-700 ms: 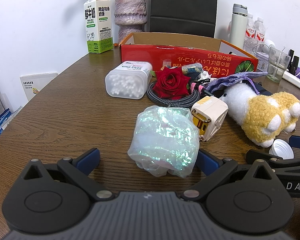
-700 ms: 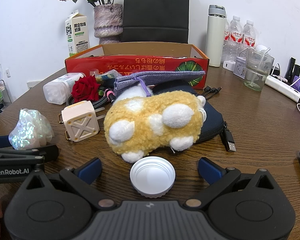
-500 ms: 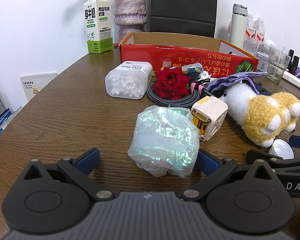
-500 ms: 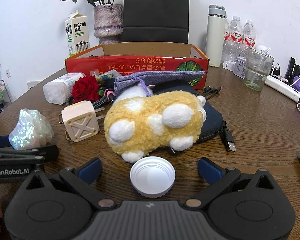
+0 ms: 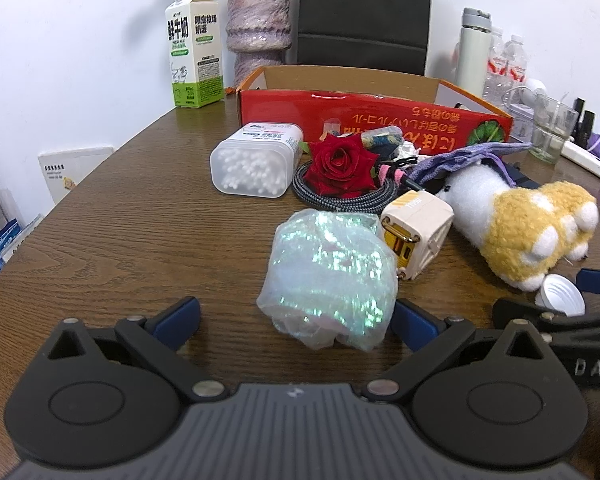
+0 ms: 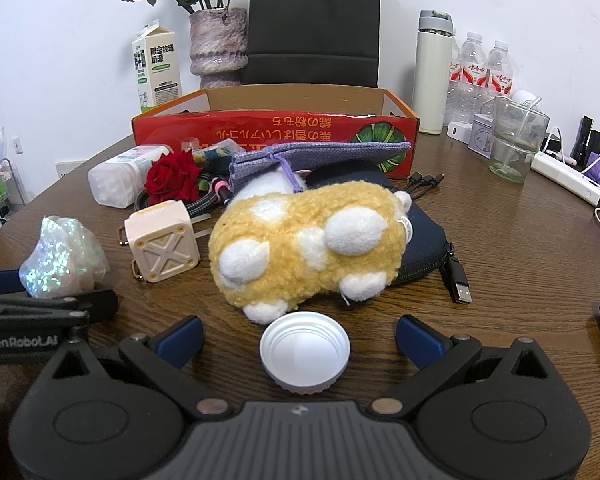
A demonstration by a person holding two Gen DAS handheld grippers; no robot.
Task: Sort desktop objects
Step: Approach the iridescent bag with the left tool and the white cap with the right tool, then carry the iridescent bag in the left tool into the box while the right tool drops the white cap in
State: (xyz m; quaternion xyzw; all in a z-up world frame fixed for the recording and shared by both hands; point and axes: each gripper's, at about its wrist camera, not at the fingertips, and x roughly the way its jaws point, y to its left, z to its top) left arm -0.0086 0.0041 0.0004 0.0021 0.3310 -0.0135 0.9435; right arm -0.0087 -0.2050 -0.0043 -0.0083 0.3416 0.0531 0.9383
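My left gripper [image 5: 294, 318] is open; an iridescent crumpled bag [image 5: 330, 274] lies between its blue fingertips, nearer the right one. My right gripper [image 6: 300, 338] is open around a white jar lid [image 6: 305, 354] lying on the table. Beyond the lid lies a yellow and white plush toy [image 6: 312, 248]. A cream plug adapter [image 6: 162, 246], a red rose [image 5: 342, 164] on a coiled cable, a cotton swab box [image 5: 256, 166], a purple pouch [image 6: 320, 158] and a dark zip pouch [image 6: 424, 236] lie before the red cardboard box [image 6: 276, 134].
A milk carton [image 5: 194, 68], a vase [image 5: 258, 40] and a dark chair back stand behind the box. A white flask [image 6: 432, 72], water bottles, a glass [image 6: 516, 144], a power strip [image 6: 566, 178] and a USB plug [image 6: 460, 288] are at the right.
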